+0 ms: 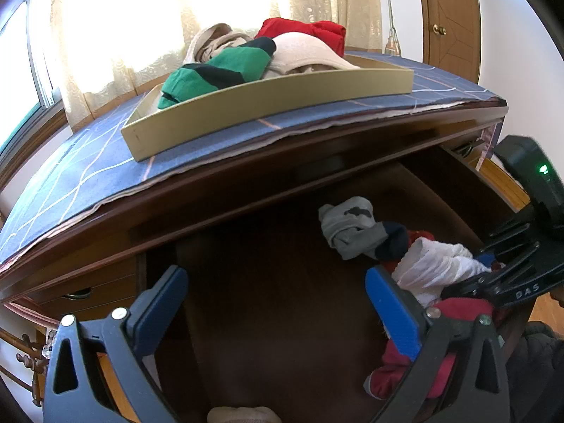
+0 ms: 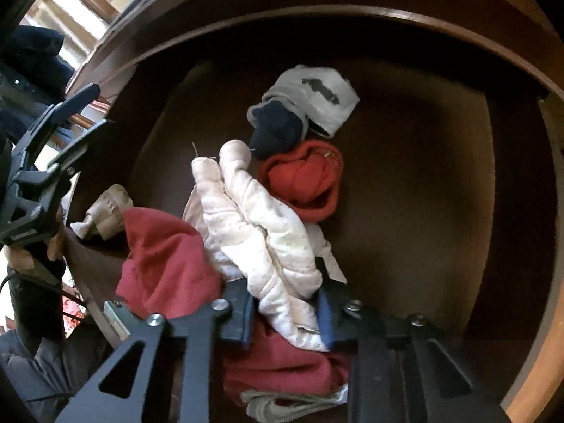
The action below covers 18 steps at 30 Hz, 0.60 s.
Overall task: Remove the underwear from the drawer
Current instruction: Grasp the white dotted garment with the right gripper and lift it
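White quilted underwear (image 2: 268, 232), puffy and creased, sat pinched in the right gripper (image 2: 287, 312), apparently firmly; the left gripper (image 1: 278, 303) hung spread above the dark wooden drawer (image 1: 275, 282).

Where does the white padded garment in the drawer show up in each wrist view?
Left wrist view: the white padded garment lies at right of centre, in the drawer, running under the right gripper at the right edge.
Right wrist view: it fills the centre, its lower end between the right gripper's jaws.
Shared landmark: the grey garment with a dark print, just beyond it in both.
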{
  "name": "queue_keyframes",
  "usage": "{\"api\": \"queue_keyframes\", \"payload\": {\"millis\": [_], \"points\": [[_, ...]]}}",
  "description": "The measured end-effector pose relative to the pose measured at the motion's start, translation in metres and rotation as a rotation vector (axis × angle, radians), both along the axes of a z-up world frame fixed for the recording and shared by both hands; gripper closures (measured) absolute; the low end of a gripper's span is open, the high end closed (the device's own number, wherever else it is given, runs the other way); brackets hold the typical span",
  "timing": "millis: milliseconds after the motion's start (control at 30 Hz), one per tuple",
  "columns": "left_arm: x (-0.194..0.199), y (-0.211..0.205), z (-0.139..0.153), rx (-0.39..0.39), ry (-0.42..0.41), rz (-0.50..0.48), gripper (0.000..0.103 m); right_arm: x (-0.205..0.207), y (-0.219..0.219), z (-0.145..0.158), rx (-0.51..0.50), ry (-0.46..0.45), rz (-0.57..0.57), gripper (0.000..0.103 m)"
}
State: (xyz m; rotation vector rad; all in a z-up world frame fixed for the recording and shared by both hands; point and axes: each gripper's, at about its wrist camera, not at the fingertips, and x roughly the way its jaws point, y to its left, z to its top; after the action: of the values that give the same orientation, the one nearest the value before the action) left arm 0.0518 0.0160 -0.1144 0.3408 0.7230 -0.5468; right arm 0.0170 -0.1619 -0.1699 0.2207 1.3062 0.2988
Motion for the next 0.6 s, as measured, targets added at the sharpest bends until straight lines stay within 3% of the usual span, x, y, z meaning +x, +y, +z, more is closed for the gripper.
{"api": "queue_keyframes", "payload": {"millis": [267, 600], "points": [[0.0, 0.0, 0.0, 0.001, 0.0, 0.001, 0.0, -0.027, -0.032, 0.049, 0.057, -0.137, -0.134, 0.082], [0.0, 0.001, 0.0, 0.001, 0.001, 0.001, 0.0, -0.049, -0.06, 0.142, 0.077, -0.373, -0.231, 0.082]]}}
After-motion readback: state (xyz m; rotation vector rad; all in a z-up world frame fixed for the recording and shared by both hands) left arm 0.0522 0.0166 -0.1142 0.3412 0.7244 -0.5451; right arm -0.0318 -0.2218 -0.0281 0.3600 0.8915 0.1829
